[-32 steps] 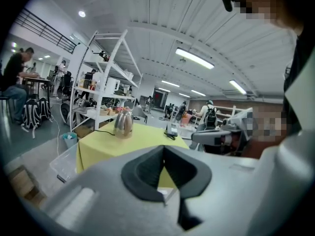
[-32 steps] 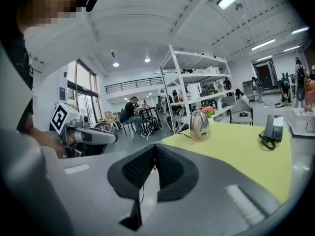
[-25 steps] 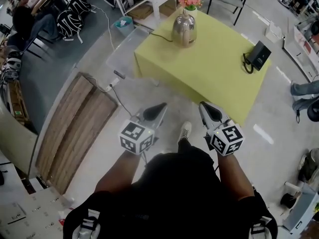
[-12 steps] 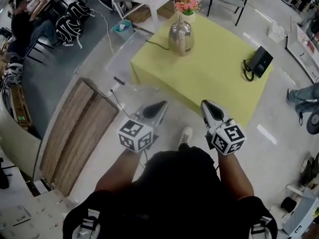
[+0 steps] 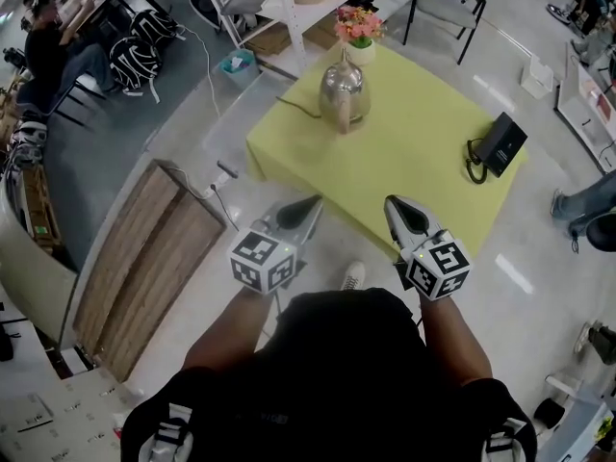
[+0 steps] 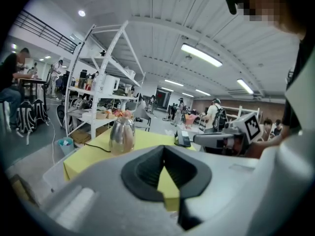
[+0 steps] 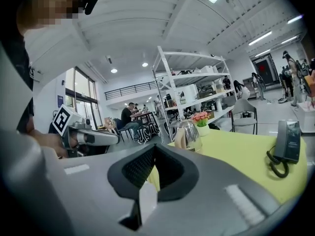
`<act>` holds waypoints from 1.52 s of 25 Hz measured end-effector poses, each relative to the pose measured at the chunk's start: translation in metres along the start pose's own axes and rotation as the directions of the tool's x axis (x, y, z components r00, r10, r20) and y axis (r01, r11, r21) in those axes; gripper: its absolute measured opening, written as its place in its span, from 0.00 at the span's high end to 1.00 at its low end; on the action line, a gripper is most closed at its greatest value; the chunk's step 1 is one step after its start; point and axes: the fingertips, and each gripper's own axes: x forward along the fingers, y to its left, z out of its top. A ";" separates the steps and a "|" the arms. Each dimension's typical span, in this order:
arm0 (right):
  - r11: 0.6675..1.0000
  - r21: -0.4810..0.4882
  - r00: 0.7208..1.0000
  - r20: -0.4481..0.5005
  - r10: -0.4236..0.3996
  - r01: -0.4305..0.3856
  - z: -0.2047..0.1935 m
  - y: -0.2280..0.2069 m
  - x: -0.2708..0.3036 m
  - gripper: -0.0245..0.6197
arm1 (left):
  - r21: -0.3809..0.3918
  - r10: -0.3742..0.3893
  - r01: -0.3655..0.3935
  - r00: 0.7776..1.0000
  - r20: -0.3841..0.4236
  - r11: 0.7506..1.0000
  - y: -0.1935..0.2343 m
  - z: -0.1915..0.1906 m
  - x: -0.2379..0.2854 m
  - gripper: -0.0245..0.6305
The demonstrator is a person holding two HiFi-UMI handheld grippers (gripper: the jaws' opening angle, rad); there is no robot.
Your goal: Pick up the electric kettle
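While both claws hung short of the yellow surface (image 5: 423, 157), I had nothing in hand. The left claw (image 5: 310, 204) sat with its jaws pressed together, empty, and the right claw (image 5: 394, 205) matched it, closed to a point on nothing.

The electric kettle (image 5: 345, 94) stood upright toward the far left of the surface, well apart from both claws. A pot of flowers (image 5: 357, 29) sat just behind it, and a black cord (image 5: 298, 110) ran from its foot off the left edge. The telephone (image 5: 500, 142) lay over on the right, well clear of the kettle.

By my reckoning, the step in hand was the reach, and the grip had not begun. To do it well, I wanted 1 claw picked for the job and its jaws spread wide before it got close, because a shut claw would only shove that polished body. From the right gripper view, a pale strip on the kettle's near side looked like the handle, though I couldn't be sure. If it was, that was the place to close on, not the slick round belly.

I judged 2 hazards: the flowers right behind, if I overshot, and the cord, which could tug the kettle askew on the lift. The plan was to come in level, close firmly, then lift straight up. Whether it sat on a separate base, I couldn't tell.
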 end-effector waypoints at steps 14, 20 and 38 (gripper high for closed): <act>0.999 -0.012 0.999 0.001 0.034 -0.034 0.010 -0.039 0.019 0.95 | 0.013 0.055 -0.055 0.999 0.002 0.998 0.019 0.012 0.034 0.96; 0.999 -0.003 0.999 0.003 0.036 -0.036 0.004 -0.040 0.027 0.95 | 0.023 0.060 -0.060 0.998 -0.011 0.998 0.022 0.008 0.034 0.96; 0.994 -0.047 0.994 -0.041 -0.103 0.101 0.012 -0.049 0.106 0.92 | 0.043 -0.027 0.031 0.995 -0.092 0.999 0.098 0.011 0.063 0.96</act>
